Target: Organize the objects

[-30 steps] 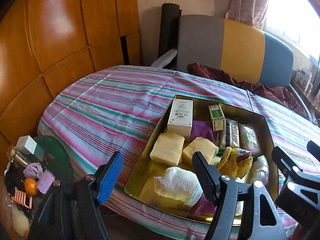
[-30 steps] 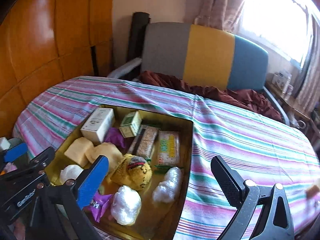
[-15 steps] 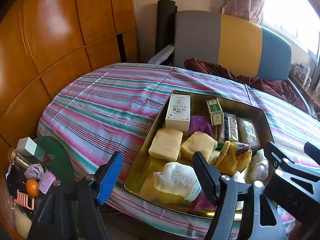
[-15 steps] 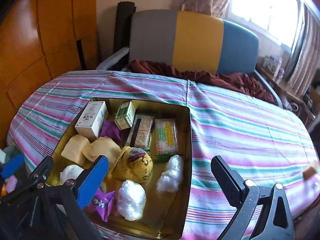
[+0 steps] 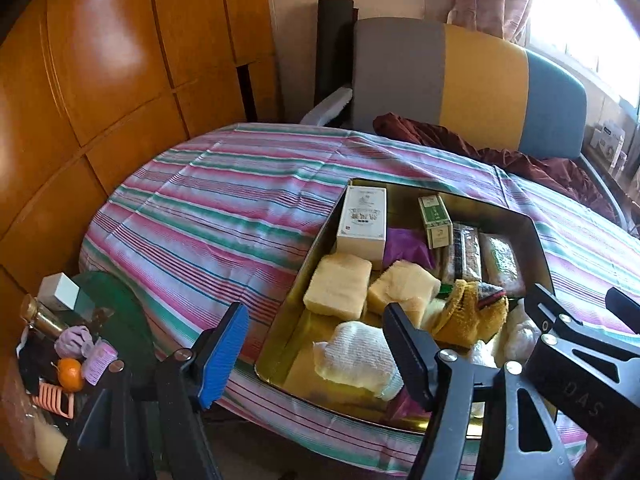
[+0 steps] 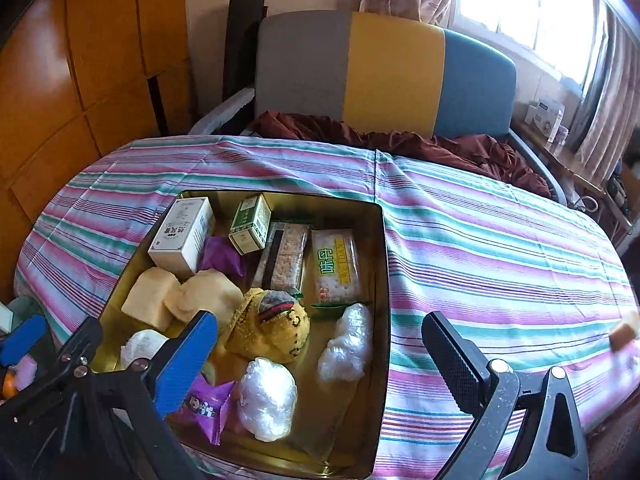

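Since the earlier frame our right tongs [image 6: 320,364] have swung right, revealing more bare striped desk [image 6: 500,248]. The gold tin [image 6: 382,320] of snacks sits at the desk's near edge. Only the left view shows an orange [image 5: 70,372]. Left tongs [image 5: 316,340] are closing on nothing; right gape empty. One packet [image 6: 334,266] reads "WEIDAN".

Your left gripper [image 5: 316,344], jaws closing w/ nothing between, hides near corner of gold tin [image 5: 320,240] in left view. Right gripper [image 6: 320,352] covers white knit bundle [image 6: 140,346] partly. Purple packet [image 6: 208,404] print too small to read. Small brown thing [image 6: 622,330] at right edge of bench [image 6: 500,248]: blurred, cut off, can't ID. Side-stand clutter [image 5: 72,360] at left edge cropped, small.
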